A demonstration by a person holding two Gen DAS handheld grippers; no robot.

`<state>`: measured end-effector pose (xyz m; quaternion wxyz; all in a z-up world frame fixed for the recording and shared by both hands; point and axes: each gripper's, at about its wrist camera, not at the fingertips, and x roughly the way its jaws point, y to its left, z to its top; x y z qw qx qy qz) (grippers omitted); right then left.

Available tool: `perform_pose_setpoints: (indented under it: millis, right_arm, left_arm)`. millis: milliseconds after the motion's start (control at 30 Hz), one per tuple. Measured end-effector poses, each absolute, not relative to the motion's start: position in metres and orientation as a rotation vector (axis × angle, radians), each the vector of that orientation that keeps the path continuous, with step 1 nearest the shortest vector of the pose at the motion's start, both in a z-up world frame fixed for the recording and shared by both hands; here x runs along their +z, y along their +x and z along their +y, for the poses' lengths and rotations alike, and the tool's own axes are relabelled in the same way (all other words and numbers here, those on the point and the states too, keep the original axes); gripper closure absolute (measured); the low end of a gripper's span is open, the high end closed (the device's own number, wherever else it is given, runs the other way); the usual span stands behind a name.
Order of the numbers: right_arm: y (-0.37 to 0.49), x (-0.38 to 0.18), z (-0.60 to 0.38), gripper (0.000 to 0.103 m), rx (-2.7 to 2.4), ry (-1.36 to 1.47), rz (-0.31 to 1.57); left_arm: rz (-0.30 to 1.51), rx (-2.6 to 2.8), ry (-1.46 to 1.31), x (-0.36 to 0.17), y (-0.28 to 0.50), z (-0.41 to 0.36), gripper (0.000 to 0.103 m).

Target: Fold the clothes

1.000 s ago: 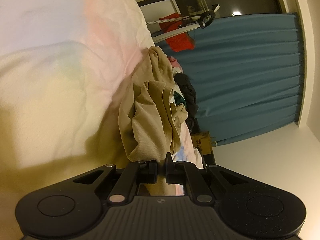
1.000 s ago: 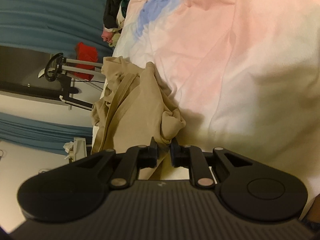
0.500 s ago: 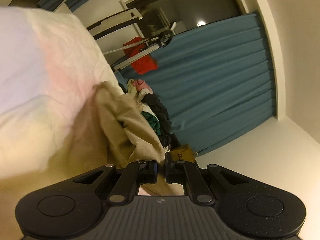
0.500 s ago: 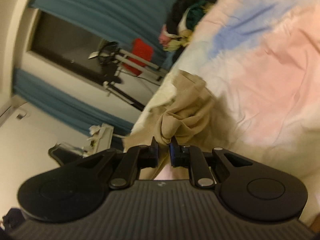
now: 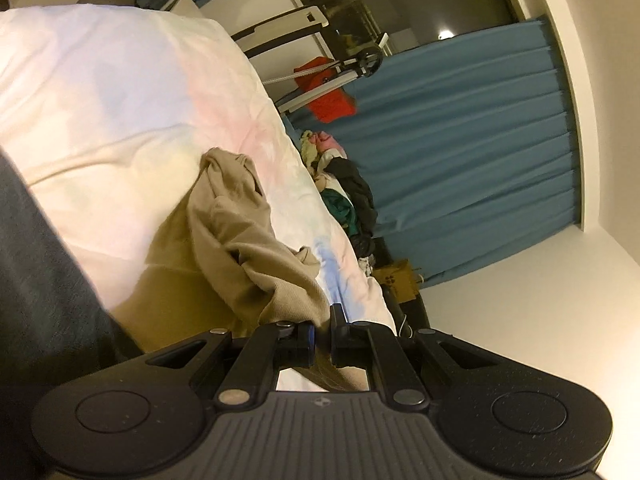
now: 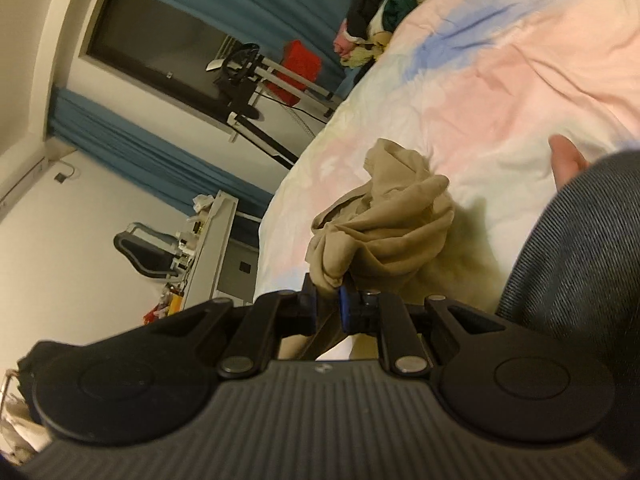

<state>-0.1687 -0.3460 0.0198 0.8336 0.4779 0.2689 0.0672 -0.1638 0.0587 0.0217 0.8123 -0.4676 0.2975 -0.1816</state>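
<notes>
A crumpled beige garment [image 5: 240, 248] lies bunched on a pastel tie-dye bed cover [image 5: 120, 92]. My left gripper [image 5: 322, 326] is shut on one edge of the garment, near the bed's side. The same beige garment [image 6: 384, 228] shows in the right wrist view, where my right gripper [image 6: 328, 300] is shut on another bunched edge. The cloth hangs slack between the two grips. A dark grey sleeve [image 6: 580, 248] and a hand [image 6: 566, 162] cross the right wrist view on the right.
A pile of other clothes [image 5: 344, 188] sits at the bed's far edge, also in the right wrist view [image 6: 384, 8]. Teal curtains [image 5: 472, 152], a red item on a metal stand [image 5: 328, 96] and a cardboard box [image 5: 396, 280] stand beyond the bed. A cluttered white shelf [image 6: 208, 236] stands by the wall.
Both grippers have stayed shut on the beige garment and have pulled back and tilted. The garment now lies more bunched on the cover, and a dark sleeve has come into both views.
</notes>
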Motion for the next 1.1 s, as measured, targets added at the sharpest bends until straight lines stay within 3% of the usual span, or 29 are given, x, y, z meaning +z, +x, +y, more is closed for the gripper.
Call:
perform_pose_setpoints:
  millis: [367, 733, 800, 900, 967, 1033, 1100]
  right_arm:
    - [0.003, 0.019, -0.347, 0.087, -0.001, 1.047, 0.618]
    - [0.108, -0.046, -0.359, 0.083, 0.006, 1.082, 0.700]
    - [0.113, -0.049, -0.360, 0.076, 0.031, 1.066, 0.699]
    - [0.118, -0.052, -0.360, 0.045, 0.077, 1.043, 0.691]
    - [0.114, -0.046, -0.358, 0.018, 0.137, 1.031, 0.663]
    - [0.110, -0.039, -0.354, 0.016, 0.209, 1.029, 0.650]
    - [0.102, -0.034, -0.349, 0.017, 0.286, 1.034, 0.636]
  left_arm:
    - [0.661, -0.254, -0.781, 0.043, 0.030, 0.013, 0.094]
    - [0.716, -0.241, -0.710, -0.013, 0.137, 0.005, 0.094]
    - [0.729, -0.242, -0.703, -0.021, 0.144, 0.006, 0.093]
    - [0.742, -0.254, -0.676, -0.028, 0.151, 0.004, 0.092]
    - [0.742, -0.266, -0.646, -0.028, 0.151, 0.001, 0.081]
    - [0.739, -0.280, -0.614, -0.028, 0.150, -0.003, 0.050]
    - [0.699, -0.297, -0.541, -0.018, 0.140, -0.009, 0.028]
